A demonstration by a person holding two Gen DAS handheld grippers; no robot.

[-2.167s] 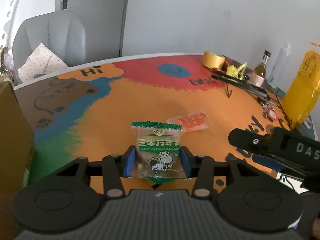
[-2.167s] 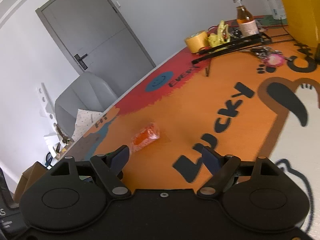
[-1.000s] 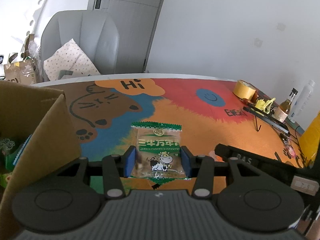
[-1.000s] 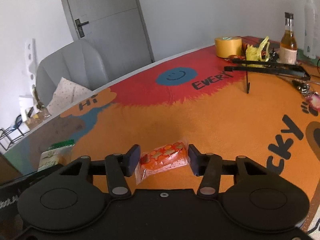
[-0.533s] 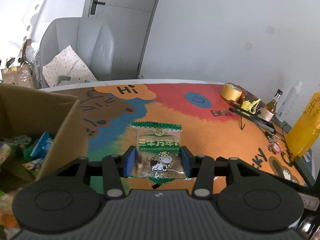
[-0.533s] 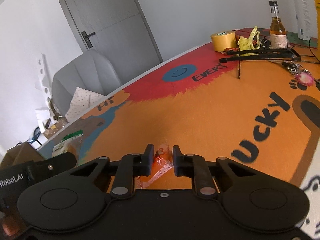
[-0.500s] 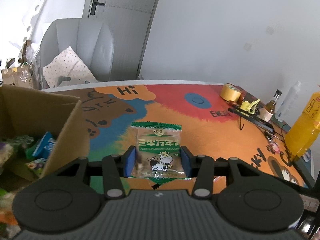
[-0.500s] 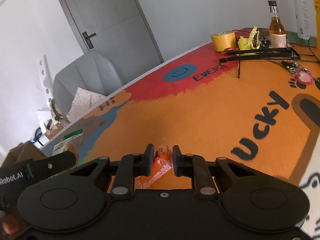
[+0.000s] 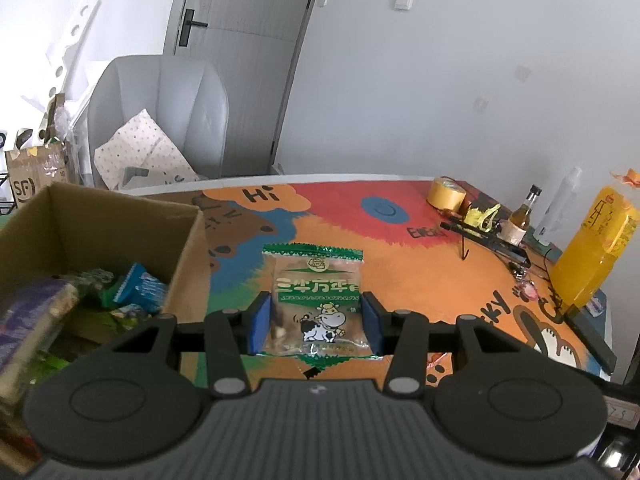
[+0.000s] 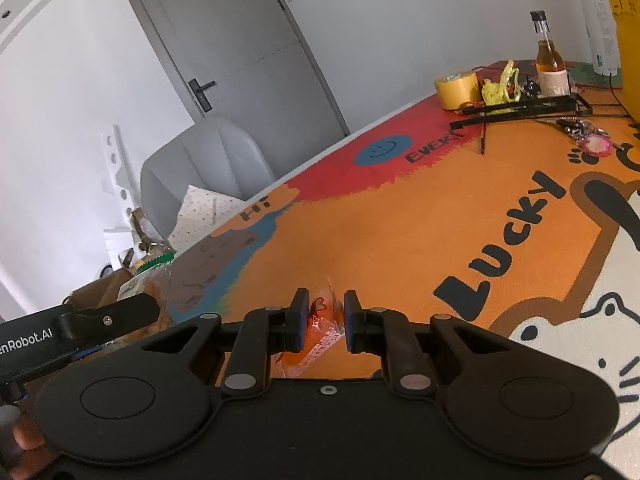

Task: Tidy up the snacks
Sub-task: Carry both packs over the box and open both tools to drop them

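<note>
My left gripper (image 9: pixel 316 320) is shut on a clear snack packet with green edges and a cartoon cow (image 9: pixel 317 300), held above the colourful table mat just right of an open cardboard box (image 9: pixel 120 216) that holds several snack packets. My right gripper (image 10: pixel 325 320) is shut on a small orange snack packet (image 10: pixel 322 334), lifted a little over the orange part of the mat. In the right wrist view the left gripper's arm and the green-edged packet (image 10: pixel 150 276) show at the left.
At the far side of the table stand a yellow tape roll (image 9: pixel 446 198), a small brown bottle (image 9: pixel 522 216), a black stand (image 9: pixel 484 238), a white bottle (image 9: pixel 558 208) and a large yellow bottle (image 9: pixel 596 248). A grey chair (image 9: pixel 160 120) stands behind the table.
My left gripper has carried the cow packet further left, so more of the box's inside shows. My right gripper, shut on the orange packet, has lifted and tilted slightly.
</note>
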